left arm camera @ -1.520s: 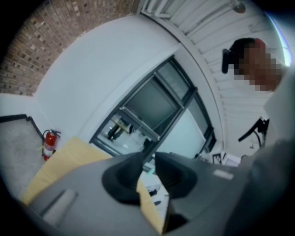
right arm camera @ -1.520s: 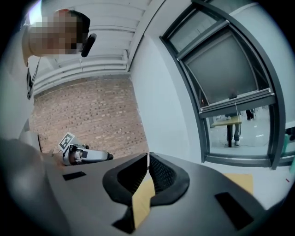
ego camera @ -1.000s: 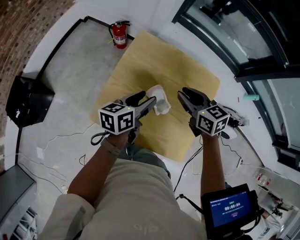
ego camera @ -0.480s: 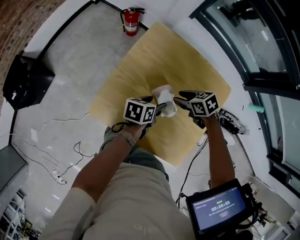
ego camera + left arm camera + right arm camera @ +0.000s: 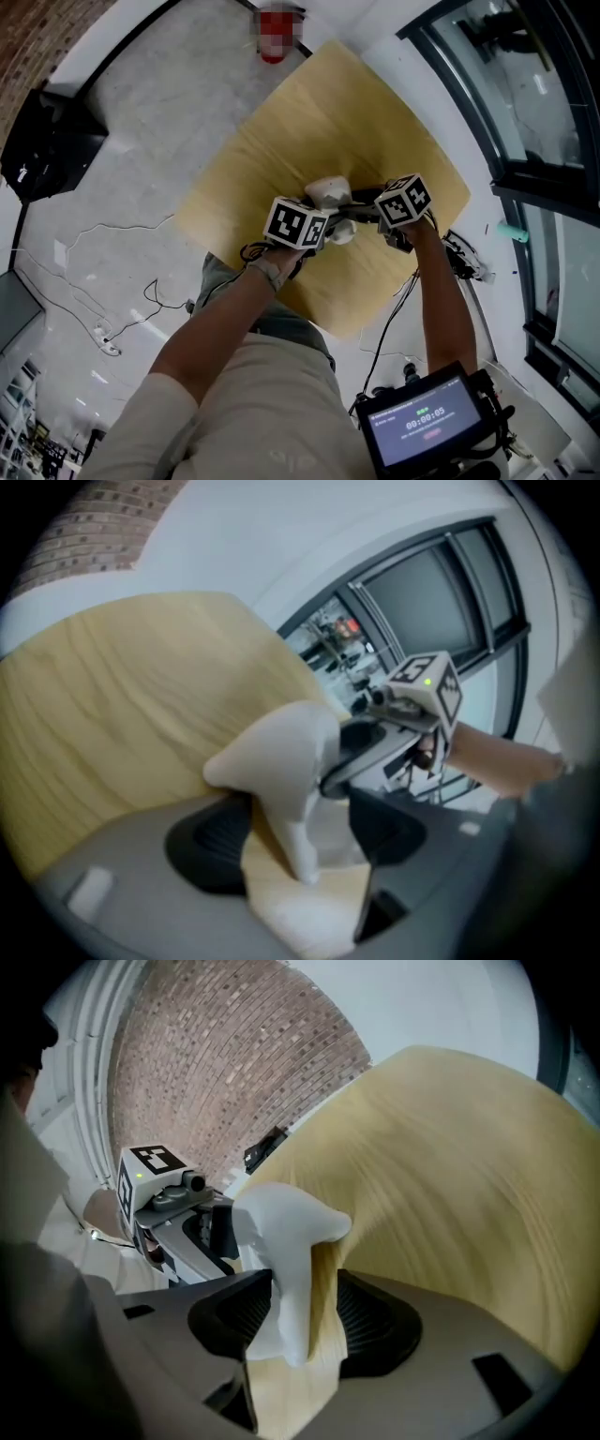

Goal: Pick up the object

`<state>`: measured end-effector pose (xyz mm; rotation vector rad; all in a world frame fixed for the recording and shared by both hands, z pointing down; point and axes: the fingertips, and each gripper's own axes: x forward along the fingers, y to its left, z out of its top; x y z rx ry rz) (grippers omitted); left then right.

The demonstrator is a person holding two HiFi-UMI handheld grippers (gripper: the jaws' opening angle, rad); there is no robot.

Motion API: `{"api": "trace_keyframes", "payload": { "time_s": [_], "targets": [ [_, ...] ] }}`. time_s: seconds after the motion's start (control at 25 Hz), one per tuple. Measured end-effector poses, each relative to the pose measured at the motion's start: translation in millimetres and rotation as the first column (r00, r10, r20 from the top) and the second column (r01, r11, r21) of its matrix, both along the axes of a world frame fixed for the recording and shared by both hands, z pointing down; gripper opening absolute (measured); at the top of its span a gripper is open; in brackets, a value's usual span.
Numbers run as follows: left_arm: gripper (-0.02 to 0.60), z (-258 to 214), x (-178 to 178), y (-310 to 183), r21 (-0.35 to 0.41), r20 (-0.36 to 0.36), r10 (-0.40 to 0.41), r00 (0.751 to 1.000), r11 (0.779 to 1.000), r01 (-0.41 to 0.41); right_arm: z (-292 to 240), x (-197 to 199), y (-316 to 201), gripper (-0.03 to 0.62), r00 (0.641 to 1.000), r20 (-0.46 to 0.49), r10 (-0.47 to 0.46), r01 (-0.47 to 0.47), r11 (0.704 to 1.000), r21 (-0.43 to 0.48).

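Left tongs (image 5: 298, 834): I had them spread fairly wide and clamped on nothing. The object stood in the gap, close against my left pad, with bare wood showing toward the other pad.
Object (image 5: 281, 757): It was white and soft-looking, humped on top with a thin fold running down. It sat near the middle of the tabletop (image 5: 281, 141), reached from both sides at once.
Right tongs (image 5: 298, 1314): These were also apart and gripping nothing. The fold hung between the pads, nearer one of them, and a strip of wood was visible beside the other.
Meeting point: From the head view the two pairs of tongs came in nose to nose, their tips close together around the object. In the left gripper view a tip of the right tongs lay just against the hump.
Step in hand: I judged this to be the moment for closing, with the approach done and the lift not begun.
Doing it well: I thought I should centre each pair on the fold before squeezing, so that both pads met it evenly. I would close on the thicker hump, not the thin edge, and close both pairs at the same pace.
Lift: I reckoned it should go straight up, with both hands rising together and keeping their spacing.
Risk: The object looked limp, so an off-centre pinch might let it slide out or crumple. The tips could also knock each other.
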<state>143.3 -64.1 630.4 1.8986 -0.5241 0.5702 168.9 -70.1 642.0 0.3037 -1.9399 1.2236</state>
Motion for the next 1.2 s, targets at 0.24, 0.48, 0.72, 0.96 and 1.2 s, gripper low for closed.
{"api": "trace_keyframes", "payload": {
  "time_s": [0.24,0.48,0.72,0.96,1.2],
  "targets": [
    [0.313,-2,9,0,0.036,-0.082,0.058,0.995,0.998,-0.056,1,-7,-1,0.198,0.996,0.047,-0.078,0.079,0.997,-0.011],
    [0.281,-2,10,1,0.029,-0.157,0.112,0.981,0.994,-0.108,2,-17,2,0.164,0.991,0.124,-0.059,0.064,0.997,-0.043],
    [0.284,-7,0,1,0.062,-0.152,0.187,0.971,0.982,-0.180,-5,-26,3,0.156,0.987,0.162,0.021,-0.015,0.999,-0.037],
    [0.284,-28,-6,-9,0.141,-0.119,0.286,0.951,0.953,-0.269,-26,-33,-7,0.149,0.975,0.200,0.095,-0.103,0.994,0.032],
    [0.284,-61,-7,-17,0.221,-0.110,0.349,0.931,0.922,-0.319,-60,-33,-17,0.149,0.961,0.231,0.151,-0.182,0.976,0.122]
  ]
}}
